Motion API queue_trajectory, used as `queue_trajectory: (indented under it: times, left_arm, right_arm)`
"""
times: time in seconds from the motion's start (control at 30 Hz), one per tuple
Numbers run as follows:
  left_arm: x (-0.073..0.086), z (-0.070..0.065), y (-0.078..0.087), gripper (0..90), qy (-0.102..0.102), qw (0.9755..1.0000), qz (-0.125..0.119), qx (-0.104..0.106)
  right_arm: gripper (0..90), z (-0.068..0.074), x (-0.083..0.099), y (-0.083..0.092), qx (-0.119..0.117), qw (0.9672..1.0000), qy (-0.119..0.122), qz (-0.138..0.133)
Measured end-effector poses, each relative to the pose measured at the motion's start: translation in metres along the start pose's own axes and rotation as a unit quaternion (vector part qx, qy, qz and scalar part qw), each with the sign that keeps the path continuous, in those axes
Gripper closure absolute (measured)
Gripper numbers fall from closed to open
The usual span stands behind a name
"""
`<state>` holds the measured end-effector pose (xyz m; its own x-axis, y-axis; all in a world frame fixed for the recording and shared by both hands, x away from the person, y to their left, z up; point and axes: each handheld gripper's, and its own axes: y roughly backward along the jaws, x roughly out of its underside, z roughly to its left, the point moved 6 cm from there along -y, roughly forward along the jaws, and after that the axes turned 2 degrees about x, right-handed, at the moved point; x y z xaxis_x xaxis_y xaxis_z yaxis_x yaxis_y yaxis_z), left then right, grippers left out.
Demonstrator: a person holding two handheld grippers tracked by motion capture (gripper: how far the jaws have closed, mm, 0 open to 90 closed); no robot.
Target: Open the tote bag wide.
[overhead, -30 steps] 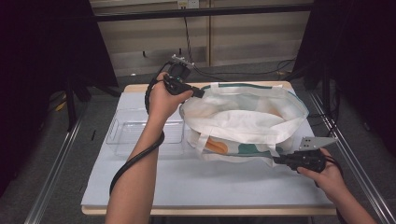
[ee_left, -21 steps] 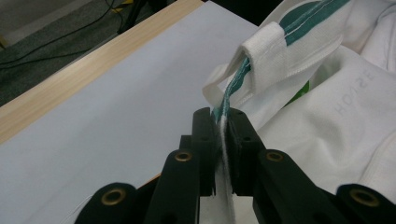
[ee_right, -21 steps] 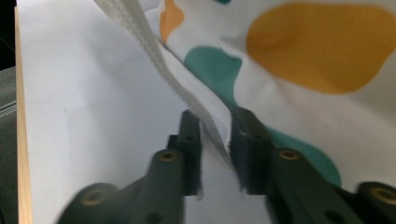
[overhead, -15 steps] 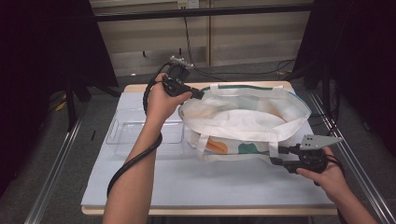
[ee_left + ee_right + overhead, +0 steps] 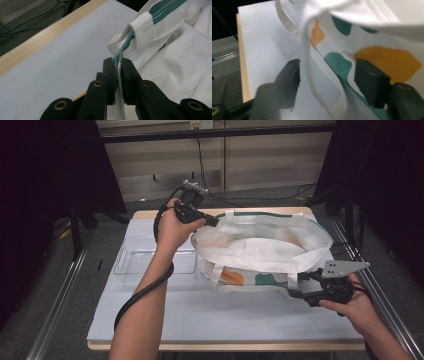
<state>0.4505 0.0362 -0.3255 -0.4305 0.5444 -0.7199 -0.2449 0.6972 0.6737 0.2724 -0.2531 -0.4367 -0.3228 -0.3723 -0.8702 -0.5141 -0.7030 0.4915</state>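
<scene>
Right gripper: jaws spread around white strap | tote bag: mid-table, mouth open | left gripper: clamped on bag's green-trimmed rim | clear tray: beside bag, behind left forearm.

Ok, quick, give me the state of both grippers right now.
Left gripper: shut on the tote bag's green-striped rim.
Right gripper: open, jaws either side of the bag's white handle strap, not clamped.

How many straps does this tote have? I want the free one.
2 visible: one strap by the rim the left gripper clamps, one strap hanging between the right gripper's open jaws. Others may be hidden.
</scene>
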Motion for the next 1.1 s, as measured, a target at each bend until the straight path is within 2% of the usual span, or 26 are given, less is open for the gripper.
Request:
queue_trajectory:
  times: [0.1,0.2,0.23,0.27,0.3,0.37,0.43,0.47,0.6,0.73,0.8,0.93,1.1]
  left_arm:
    - [-0.001,0.000,0.000,76.6,-0.016,0.9999,0.004,0.005]
    - [-0.001,-0.001,0.000,68.8,-0.023,0.9997,0.008,0.008]
    - [-0.002,-0.002,-0.001,65.4,-0.023,0.9996,0.006,0.011]
    - [-0.002,-0.003,-0.002,60.2,-0.027,0.9995,0.003,0.013]
    - [-0.002,-0.005,-0.003,60.2,-0.030,0.9994,0.003,0.015]
    - [-0.003,-0.007,-0.006,54.3,-0.046,0.9987,0.007,0.020]
    - [-0.004,-0.012,-0.010,44.0,-0.056,0.9977,0.002,0.038]
    - [-0.006,-0.015,-0.012,42.6,-0.059,0.9973,-0.001,0.045]
    - [-0.010,-0.022,-0.022,43.2,-0.063,0.9965,0.005,0.054]
    - [-0.012,-0.024,-0.031,56.1,-0.070,0.9961,0.015,0.051]
    - [-0.013,-0.023,-0.033,60.5,-0.075,0.9962,0.020,0.040]
    - [-0.015,-0.021,-0.035,72.3,-0.062,0.9975,0.015,0.032]
    - [-0.017,-0.015,-0.035,74.9,-0.043,0.9987,0.009,0.025]
  right_arm:
    - [62.4,0.002,-0.011,0.004,0.006,0.9994,0.013,-0.033]
    - [79.7,0.001,-0.018,0.005,-0.005,0.9992,0.005,-0.039]
    - [82.2,0.000,-0.019,0.004,-0.004,0.9991,0.005,-0.043]
    - [85.5,-0.003,-0.020,0.003,-0.001,0.9990,-0.006,-0.045]
    - [85.5,-0.003,-0.020,0.003,-0.001,0.9990,-0.006,-0.045]
    - [86.3,-0.005,-0.021,0.002,-0.004,0.9988,-0.008,-0.047]
    - [86.4,-0.006,-0.021,0.001,-0.004,0.9987,-0.011,-0.049]
    - [86.5,-0.007,-0.021,0.001,-0.003,0.9987,-0.012,-0.049]
    - [86.5,-0.008,-0.022,-0.001,-0.002,0.9986,-0.016,-0.051]
    - [86.7,-0.007,-0.023,0.000,-0.001,0.9986,-0.013,-0.052]
    - [86.9,-0.007,-0.023,0.000,-0.002,0.9986,-0.010,-0.051]
    - [87.1,-0.008,-0.017,-0.001,-0.003,0.9988,-0.013,-0.047]
    - [87.2,-0.007,-0.005,-0.005,-0.008,0.9993,-0.013,-0.033]
